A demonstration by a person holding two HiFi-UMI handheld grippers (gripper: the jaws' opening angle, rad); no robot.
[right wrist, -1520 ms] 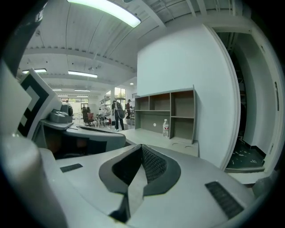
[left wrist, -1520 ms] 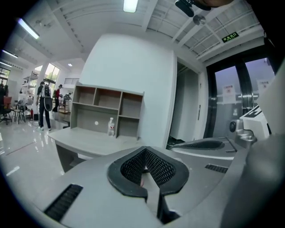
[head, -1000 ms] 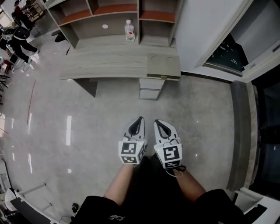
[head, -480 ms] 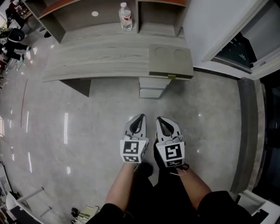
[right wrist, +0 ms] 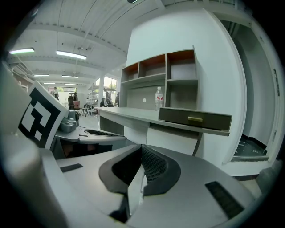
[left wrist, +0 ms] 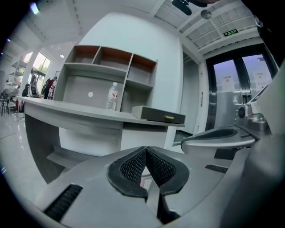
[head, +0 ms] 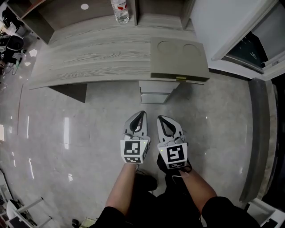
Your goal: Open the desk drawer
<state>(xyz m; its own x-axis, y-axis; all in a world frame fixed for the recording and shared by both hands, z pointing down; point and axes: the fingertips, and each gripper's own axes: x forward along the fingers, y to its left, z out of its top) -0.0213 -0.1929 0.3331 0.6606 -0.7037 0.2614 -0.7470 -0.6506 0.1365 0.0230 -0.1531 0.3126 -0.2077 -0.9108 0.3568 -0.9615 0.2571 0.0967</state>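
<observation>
The job has not really begun: the drawer (right wrist: 216, 121) with the little gold handle (right wrist: 195, 119) is shut at the far right end of the surface (head: 98, 53), and nothing touches it. The left gripper (head: 141, 114) and the right gripper (head: 160, 119) are side by side over the floor (head: 89, 133), well apart from the drawer, both pinched shut with nothing in them. I think one gripper must reach the handle, open, grab it and pull.

A clear plastic water bottle (head: 120, 11) stood at the back of the long grey wood-grain desk (head: 98, 53); a brass-handled shallow drawer (right wrist: 209, 120) sat under its right end.
</observation>
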